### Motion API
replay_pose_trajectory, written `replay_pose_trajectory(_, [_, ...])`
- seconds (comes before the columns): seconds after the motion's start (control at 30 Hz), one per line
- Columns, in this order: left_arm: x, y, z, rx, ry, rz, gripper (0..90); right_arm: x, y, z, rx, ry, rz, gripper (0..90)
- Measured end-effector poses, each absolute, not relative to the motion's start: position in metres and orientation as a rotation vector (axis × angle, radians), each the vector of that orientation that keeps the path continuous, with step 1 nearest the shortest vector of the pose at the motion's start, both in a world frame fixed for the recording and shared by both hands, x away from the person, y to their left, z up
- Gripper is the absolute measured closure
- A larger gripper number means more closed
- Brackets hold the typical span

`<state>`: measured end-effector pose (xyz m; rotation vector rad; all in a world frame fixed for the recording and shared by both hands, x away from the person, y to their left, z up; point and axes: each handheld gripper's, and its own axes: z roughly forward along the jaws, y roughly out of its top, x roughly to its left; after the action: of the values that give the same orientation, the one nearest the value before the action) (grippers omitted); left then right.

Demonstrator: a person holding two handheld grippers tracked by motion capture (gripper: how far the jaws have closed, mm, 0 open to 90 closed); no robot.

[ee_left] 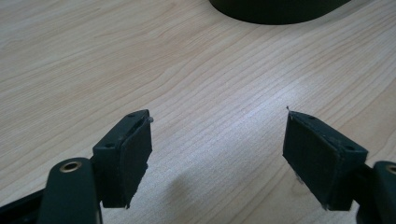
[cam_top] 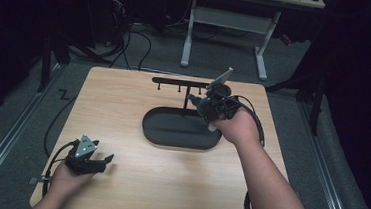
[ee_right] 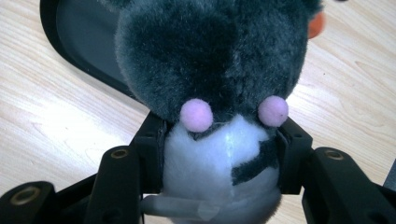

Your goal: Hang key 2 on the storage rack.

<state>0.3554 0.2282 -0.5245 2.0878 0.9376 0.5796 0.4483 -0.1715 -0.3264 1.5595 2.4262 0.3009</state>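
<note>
A plush toy [ee_right: 210, 56] with dark grey fur, a white belly and two pink cheek dots sits between the jaws of my right gripper [ee_right: 219, 135], which is shut on its white lower body. In the high view that gripper [cam_top: 207, 108] holds the toy [cam_top: 199, 104] above the right end of a black oval tray [cam_top: 146, 126], close to a thin black rack [cam_top: 180, 82] with small hooks. My left gripper [cam_top: 104, 161] rests at the table's front left. Its jaws [ee_left: 217, 140] stand wide apart over bare wood, holding nothing.
The wooden table [cam_top: 123, 104] ends close behind the rack and near my left hand. The tray's edge [ee_left: 280, 11] lies ahead of the left gripper. A white-legged desk [cam_top: 230, 18] and cables [cam_top: 128, 45] stand on the floor beyond the table.
</note>
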Motion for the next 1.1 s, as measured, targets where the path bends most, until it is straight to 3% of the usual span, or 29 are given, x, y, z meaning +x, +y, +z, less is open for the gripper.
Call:
replay_pose_trajectory(0.73, [0.352, 0.236, -0.525, 2.083, 0.946, 0.576, 24.2, 0.461, -0.169, -0.320, 1.595, 2.308, 0.270, 49.2])
replay_pose_trajectory(1.1, [0.349, 0.235, -0.528, 2.104, 0.945, 0.576, 24.2, 0.454, -0.178, -0.356, 1.623, 2.351, 0.238, 49.2])
